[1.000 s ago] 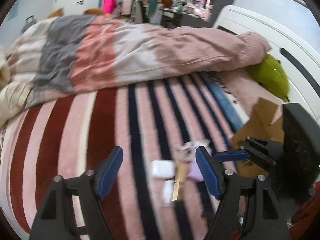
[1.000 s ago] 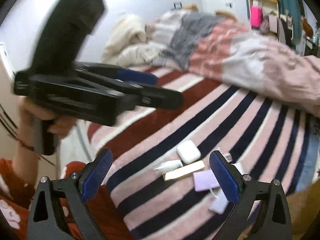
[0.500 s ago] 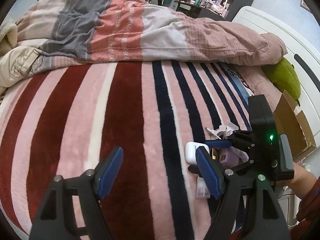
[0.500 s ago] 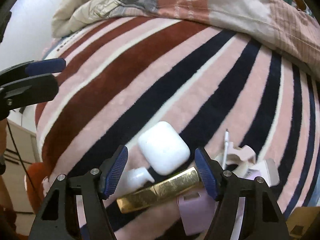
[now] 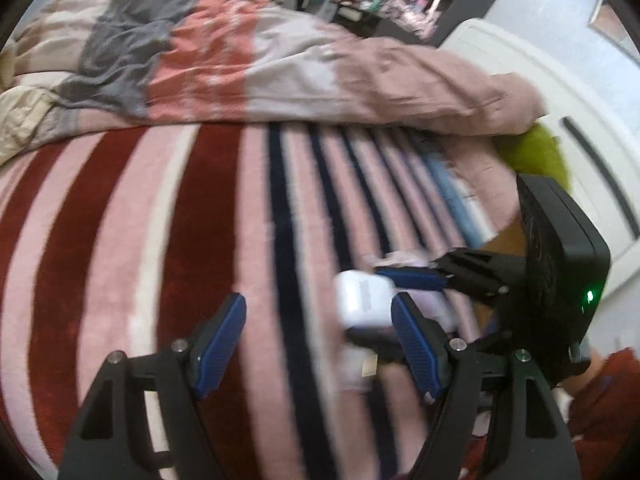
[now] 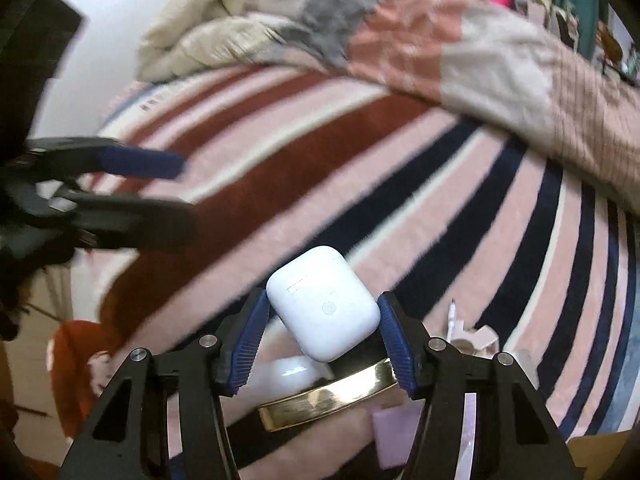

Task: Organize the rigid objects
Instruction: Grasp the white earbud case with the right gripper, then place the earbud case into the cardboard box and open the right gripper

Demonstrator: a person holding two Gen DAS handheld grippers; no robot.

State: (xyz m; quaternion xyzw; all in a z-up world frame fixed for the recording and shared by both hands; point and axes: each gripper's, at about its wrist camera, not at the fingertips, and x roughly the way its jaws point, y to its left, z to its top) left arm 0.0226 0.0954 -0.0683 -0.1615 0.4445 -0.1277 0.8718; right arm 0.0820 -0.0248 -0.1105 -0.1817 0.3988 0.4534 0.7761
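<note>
My right gripper (image 6: 325, 316) is shut on a white earbud case (image 6: 323, 303) and holds it just above the striped blanket (image 6: 360, 168). Under it lie a gold bar (image 6: 324, 400), a small white bottle (image 6: 292, 374), a lilac card (image 6: 390, 436) and a pink tape holder (image 6: 476, 340). In the left wrist view the earbud case (image 5: 362, 300) sits between the right gripper's blue fingers (image 5: 412, 278). My left gripper (image 5: 316, 344) is open and empty over the blanket, left of the case.
A rumpled pink and grey duvet (image 5: 248, 60) lies across the far side of the bed. A green plush (image 5: 532, 156) rests by the white headboard (image 5: 560, 92). A cardboard box (image 6: 600, 456) sits at the lower right edge.
My right gripper has closed on the white earbud case and lifted it off the pile. My left gripper has shifted slightly; it stays open.
</note>
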